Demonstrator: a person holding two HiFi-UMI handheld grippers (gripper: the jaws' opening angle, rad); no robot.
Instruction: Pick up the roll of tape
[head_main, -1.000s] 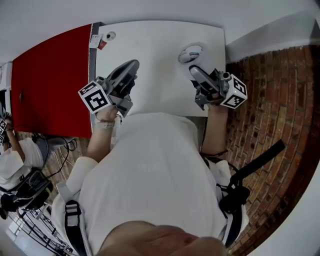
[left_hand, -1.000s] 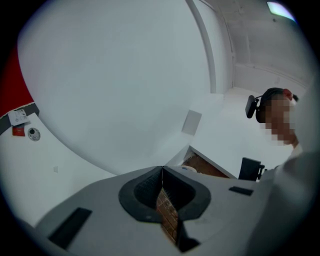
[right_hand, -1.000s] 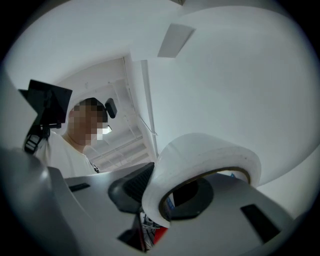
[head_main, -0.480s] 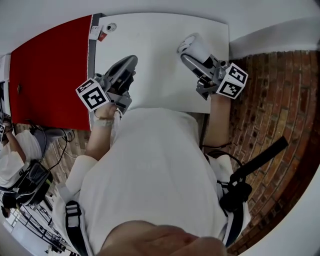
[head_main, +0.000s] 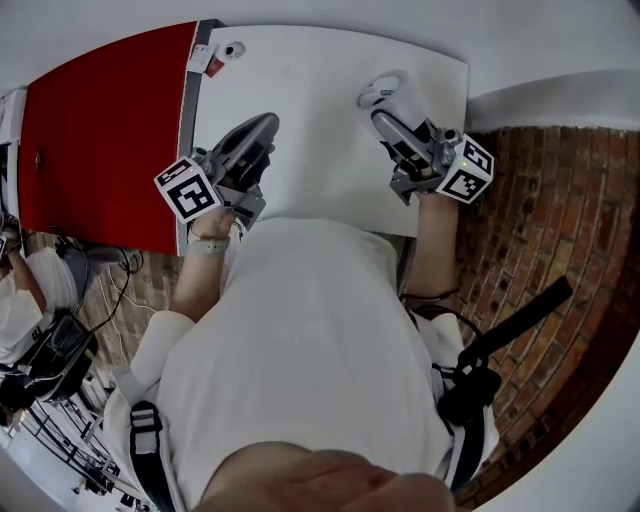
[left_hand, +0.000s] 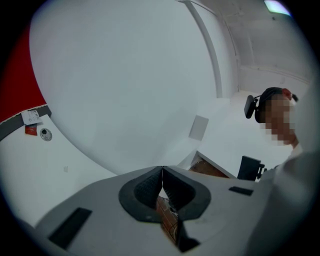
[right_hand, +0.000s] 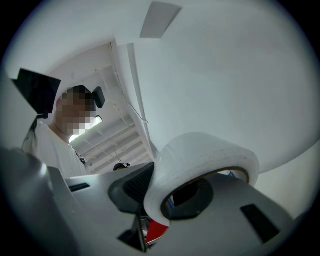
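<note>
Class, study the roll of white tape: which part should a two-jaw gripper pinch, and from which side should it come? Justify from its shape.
Pinch the ring's wall, one jaw through the hole and one outside, coming in at the open face. The roll of tape is a hollow band with a thin wall; the right gripper holds it this way.

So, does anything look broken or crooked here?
Nothing looks broken or spilled. The only tilted thing is the roll of tape. The right hand-held gripper pinches its wall, with one jaw inside the ring, so it sits askew in the grip. That is just how it is being held.
</note>
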